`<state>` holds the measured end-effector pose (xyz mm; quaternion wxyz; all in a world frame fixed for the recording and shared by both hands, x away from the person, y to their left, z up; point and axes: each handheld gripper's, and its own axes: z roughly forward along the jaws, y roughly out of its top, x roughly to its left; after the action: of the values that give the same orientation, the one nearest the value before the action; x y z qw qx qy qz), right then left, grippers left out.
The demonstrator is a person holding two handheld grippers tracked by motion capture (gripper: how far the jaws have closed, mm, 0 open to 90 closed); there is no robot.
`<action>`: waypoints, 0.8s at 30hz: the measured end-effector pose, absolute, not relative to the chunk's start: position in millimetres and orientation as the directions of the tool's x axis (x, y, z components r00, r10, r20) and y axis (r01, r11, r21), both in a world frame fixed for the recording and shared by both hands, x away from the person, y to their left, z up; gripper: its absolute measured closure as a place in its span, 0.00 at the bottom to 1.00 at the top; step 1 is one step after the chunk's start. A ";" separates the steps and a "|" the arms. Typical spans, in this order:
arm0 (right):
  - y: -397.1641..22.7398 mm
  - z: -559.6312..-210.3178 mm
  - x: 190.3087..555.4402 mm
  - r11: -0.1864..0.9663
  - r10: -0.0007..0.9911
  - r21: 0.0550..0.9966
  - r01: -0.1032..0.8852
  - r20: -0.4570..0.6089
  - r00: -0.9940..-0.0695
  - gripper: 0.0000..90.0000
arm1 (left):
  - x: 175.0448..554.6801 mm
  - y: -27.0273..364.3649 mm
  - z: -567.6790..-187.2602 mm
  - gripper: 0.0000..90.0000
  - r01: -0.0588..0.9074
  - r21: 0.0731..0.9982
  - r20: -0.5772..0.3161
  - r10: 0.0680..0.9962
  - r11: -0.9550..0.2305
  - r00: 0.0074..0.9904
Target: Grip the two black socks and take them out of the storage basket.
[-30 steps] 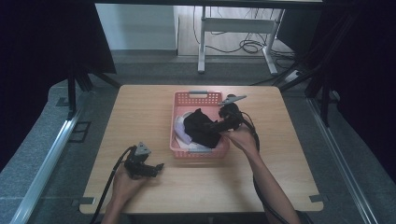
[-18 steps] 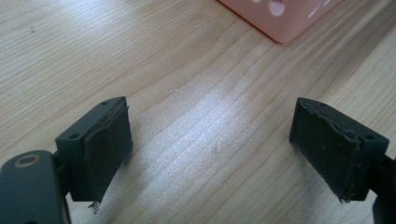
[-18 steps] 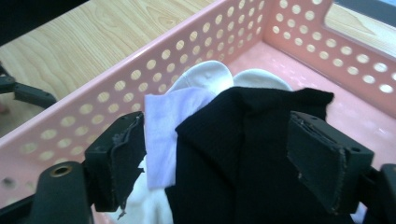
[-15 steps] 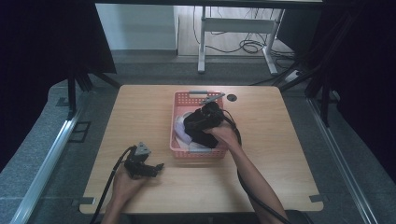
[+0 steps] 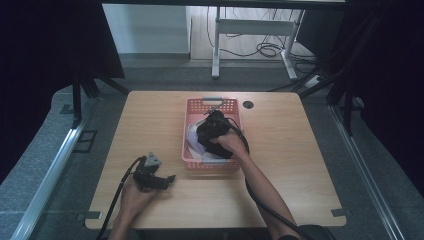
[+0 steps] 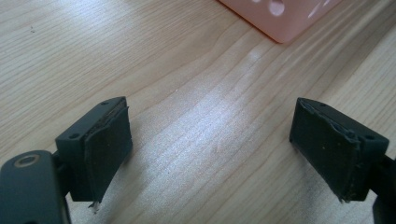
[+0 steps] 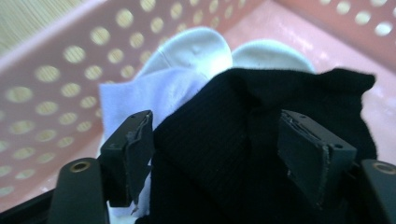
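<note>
Black ribbed fabric, one garment (image 7: 261, 154), lies bunched in the pink perforated basket (image 5: 192, 150) on top of white cloth items; no clear long axis, though in the right gripper view a loose edge of it points to the upper right toward the basket wall; in the high view the black garment sits mid-basket under the right hand.
White items (image 7: 187, 56): two rounded pale pieces side by side, plus one flatter white piece against the near wall; whether these are separate things, cannot tell.
Right gripper (image 7: 215, 154): lowered into the basket, jaws part open and just been closing; the black fabric lies between the pads, bulging up in the gap; pads not yet seen pressing on it.
Left gripper (image 6: 210, 154): jaws wide apart, nothing between them, only bare wood; held low over the bench (image 5: 150, 120) near its front left corner, well apart from the basket; one basket corner shows at the top of the left gripper view.
Count: one basket, one black garment, two grippers.
No brand, label or writing readable on anything.
</note>
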<state>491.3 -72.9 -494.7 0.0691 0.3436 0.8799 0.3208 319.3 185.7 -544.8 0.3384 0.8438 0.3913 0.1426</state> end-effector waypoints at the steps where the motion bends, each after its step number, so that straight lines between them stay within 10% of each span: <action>1: -72.3 -497.1 492.4 0.563 0.652 0.600 0.569 0.101 -0.752 0.32 | 319.2 185.6 -544.9 0.14 0.564 0.684 -0.026 0.757 -0.463 0.652; 10: -71.9 -501.1 492.8 0.541 0.666 0.569 0.619 0.159 -0.729 0.81 | 319.2 185.6 -544.9 0.14 0.564 0.684 -0.026 0.758 -0.462 0.652; 24: -83.5 -478.7 485.5 0.485 0.655 0.620 0.617 0.210 -0.726 0.85 | 319.3 185.8 -544.9 0.14 0.563 0.683 -0.024 0.757 -0.465 0.653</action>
<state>485.5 -83.5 -478.7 0.0274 0.3692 0.8612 0.3483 319.3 185.8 -544.9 0.3387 0.8438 0.3911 0.1427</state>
